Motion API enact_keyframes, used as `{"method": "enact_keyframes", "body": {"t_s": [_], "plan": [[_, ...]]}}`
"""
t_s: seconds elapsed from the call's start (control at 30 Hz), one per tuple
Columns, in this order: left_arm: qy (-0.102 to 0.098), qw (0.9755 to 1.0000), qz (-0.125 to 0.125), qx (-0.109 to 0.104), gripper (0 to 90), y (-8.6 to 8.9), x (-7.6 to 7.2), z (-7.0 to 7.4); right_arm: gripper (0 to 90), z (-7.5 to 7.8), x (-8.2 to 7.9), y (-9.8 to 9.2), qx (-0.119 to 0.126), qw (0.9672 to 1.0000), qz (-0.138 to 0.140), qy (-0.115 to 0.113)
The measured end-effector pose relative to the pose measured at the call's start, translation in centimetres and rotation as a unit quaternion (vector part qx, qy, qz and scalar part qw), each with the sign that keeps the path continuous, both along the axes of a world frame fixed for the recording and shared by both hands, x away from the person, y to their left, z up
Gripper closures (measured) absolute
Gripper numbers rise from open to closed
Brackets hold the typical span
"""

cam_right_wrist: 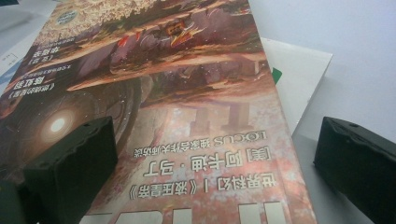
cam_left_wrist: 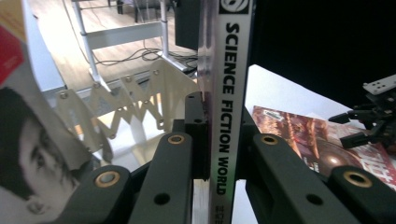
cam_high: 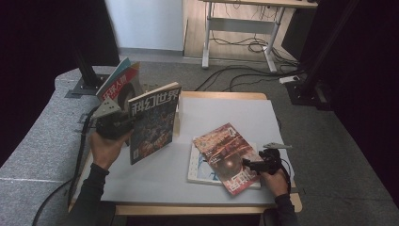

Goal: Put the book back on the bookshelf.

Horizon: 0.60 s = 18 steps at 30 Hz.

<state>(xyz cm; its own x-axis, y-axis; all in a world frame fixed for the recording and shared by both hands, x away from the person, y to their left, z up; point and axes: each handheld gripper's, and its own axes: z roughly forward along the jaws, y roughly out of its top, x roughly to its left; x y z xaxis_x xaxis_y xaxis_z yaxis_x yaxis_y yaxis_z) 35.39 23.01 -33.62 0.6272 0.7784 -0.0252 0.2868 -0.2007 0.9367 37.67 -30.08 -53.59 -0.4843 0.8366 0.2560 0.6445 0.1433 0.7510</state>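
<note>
step: left gripper clamping upright Science Fiction World magazine near table's left edge | right gripper gaping over reddish magazine | next: slotting into rack

The magazine held upright left of the desk's middle has a dark blue cover with white title characters, its spine white with black lettering; the black left claw grips it; right of it lies a red-brown magazine with a glowing orb; the desk is pale grey.
</note>
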Motion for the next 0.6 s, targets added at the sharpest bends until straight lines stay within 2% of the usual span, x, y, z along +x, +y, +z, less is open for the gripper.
{"method": "enact_keyframes", "body": {"t_s": [0.6], "plan": [[0.003,0.9986,0.053,-0.008,82.8,3.3,0.2,0.0,0.0,0.0,0.0,0.0,0.000,1.0000,0.000,-0.001]]}}
